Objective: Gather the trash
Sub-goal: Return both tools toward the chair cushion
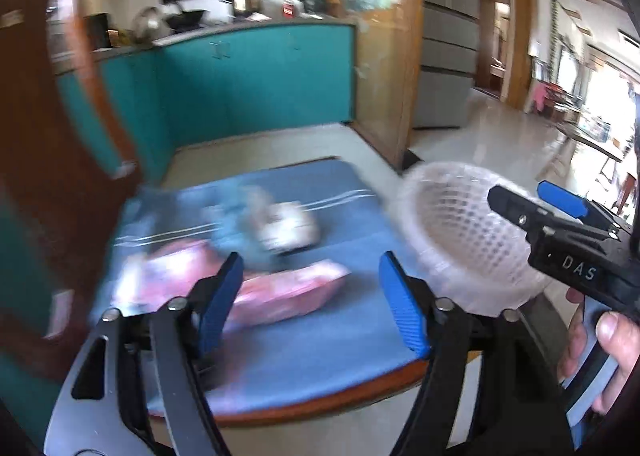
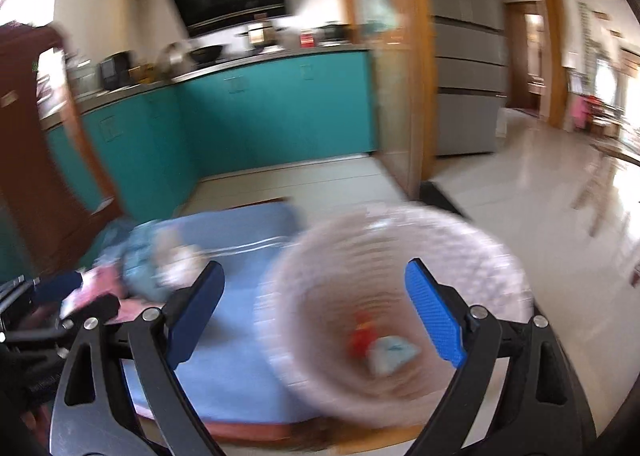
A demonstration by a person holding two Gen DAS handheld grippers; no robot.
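Blurred trash lies on a blue cushion (image 1: 320,352): a pink wrapper (image 1: 288,292) and a white and pale-blue crumpled bundle (image 1: 280,228). My left gripper (image 1: 311,260) hangs open just in front of the pink wrapper, with nothing between its pads. A white mesh basket (image 1: 460,240) stands at the cushion's right edge. In the right wrist view the basket (image 2: 400,240) holds a red scrap (image 2: 362,336) and a pale-blue scrap (image 2: 394,352). My right gripper (image 2: 314,268) is open above the basket's near left rim and grips nothing. It also shows in the left wrist view, the right gripper (image 1: 520,192) over the basket.
The cushion sits on a wooden seat with a brown chair back (image 1: 48,176) rising at the left. Teal kitchen cabinets (image 1: 260,80) stand behind it, and a wooden door frame (image 1: 384,76) and pale tiled floor (image 1: 500,124) lie to the right. A hand (image 1: 612,336) holds the right gripper.
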